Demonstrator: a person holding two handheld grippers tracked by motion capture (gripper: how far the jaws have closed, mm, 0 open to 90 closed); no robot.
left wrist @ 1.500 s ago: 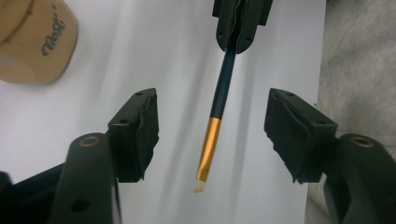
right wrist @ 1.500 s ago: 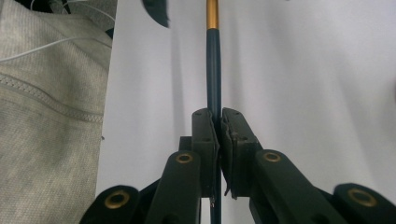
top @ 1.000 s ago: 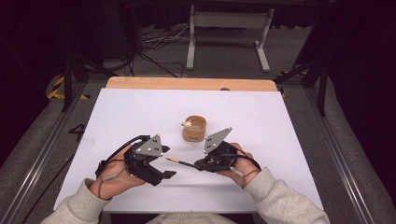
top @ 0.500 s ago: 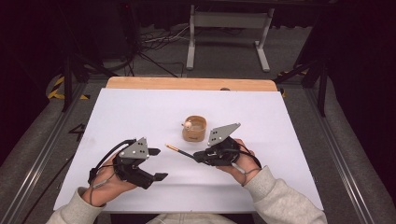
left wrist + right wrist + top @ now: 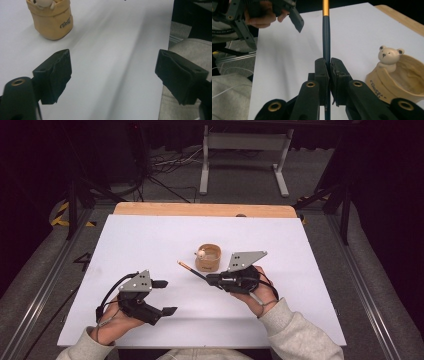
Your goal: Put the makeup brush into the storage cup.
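Note:
A tan cup (image 5: 208,257) with a small bear figure on its rim stands mid-table; it appears also as the cup (image 5: 398,77) and the cup (image 5: 51,18). My right gripper (image 5: 212,279) is shut on a dark pen (image 5: 191,270) with a gold end, which points left and away just left of the cup. In the right gripper view the pen (image 5: 326,32) runs straight up from the closed jaws of my right gripper (image 5: 329,67). My left gripper (image 5: 165,296) is open and holds nothing, near the table's front left. Its fingers (image 5: 56,73) stand wide apart over bare white surface.
The white table top (image 5: 150,240) has a wooden strip (image 5: 200,210) along its far edge. A grey sleeve (image 5: 180,62) lies at the table's near edge. Beyond the table are a metal stand (image 5: 245,155) and cables on the floor.
My left gripper has let go of the pen and drawn back toward the front left, opening wide. My right gripper has lifted the pen's tip up toward the cup.

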